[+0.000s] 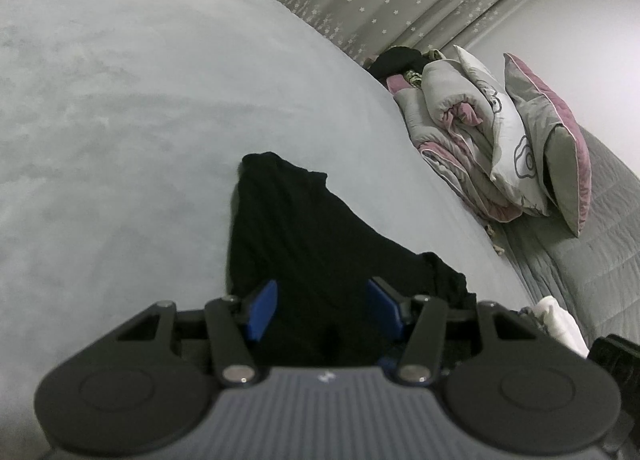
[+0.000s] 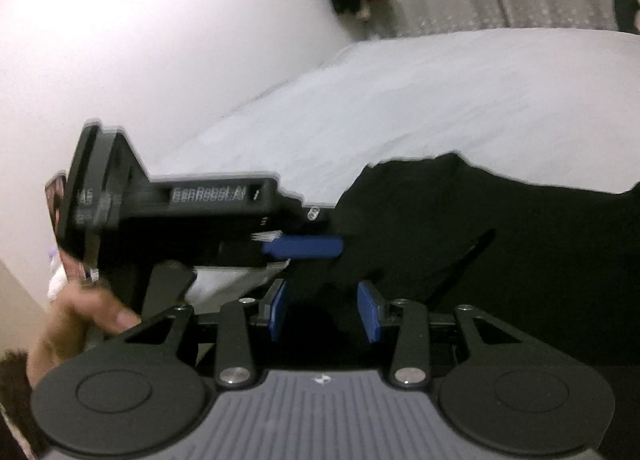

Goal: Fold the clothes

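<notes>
Both grippers sit right at the near edge of the black garment (image 1: 312,244): left gripper (image 1: 322,310) and right gripper (image 2: 325,310) each have jaws part-spread with dark cloth between; can't tell if they're pinching. Garment lies rumpled on the grey bed (image 1: 120,120), so folding looks barely begun. Beyond it, pillows (image 1: 532,148).

The garment (image 1: 304,236) is black, soft and unpatterned. It lies crumpled on the pale grey bed cover (image 1: 120,100). In the left wrist view it tapers to a narrow rumpled end at its far side and widens toward the camera, with folds along its right edge. In the right wrist view it spreads wide to the right, its upper edge uneven.
</notes>
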`<state>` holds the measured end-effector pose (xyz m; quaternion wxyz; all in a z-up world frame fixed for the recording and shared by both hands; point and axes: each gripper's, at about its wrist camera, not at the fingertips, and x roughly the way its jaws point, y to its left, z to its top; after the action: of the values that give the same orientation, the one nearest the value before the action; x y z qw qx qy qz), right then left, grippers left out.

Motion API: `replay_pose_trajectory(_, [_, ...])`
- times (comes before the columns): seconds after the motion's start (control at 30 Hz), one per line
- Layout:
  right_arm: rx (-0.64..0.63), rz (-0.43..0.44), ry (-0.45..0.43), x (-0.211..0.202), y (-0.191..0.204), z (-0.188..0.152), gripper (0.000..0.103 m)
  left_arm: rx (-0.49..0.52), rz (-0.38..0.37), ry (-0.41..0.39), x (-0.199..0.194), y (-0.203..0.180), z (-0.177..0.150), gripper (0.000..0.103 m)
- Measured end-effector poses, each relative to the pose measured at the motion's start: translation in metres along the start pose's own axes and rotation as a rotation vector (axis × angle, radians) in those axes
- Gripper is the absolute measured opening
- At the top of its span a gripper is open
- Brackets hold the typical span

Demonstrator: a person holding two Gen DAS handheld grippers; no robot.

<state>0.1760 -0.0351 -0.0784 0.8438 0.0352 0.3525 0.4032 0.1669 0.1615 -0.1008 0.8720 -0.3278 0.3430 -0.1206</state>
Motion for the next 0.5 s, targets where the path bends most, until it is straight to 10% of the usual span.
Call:
replay_pose_trajectory(0.27, [-0.099,-0.007,0.110,-0.003,0.003,-0.009,0.039,-0.008,0.000,0.000,0.000,0.002,0.000,0.053])
replay_pose_trajectory(0.5, [-0.028,-0.040,0.012,-0.022,-0.009,0.000,0.040,0.005,0.002,-0.001,0.002,-0.002,-0.001,0.060])
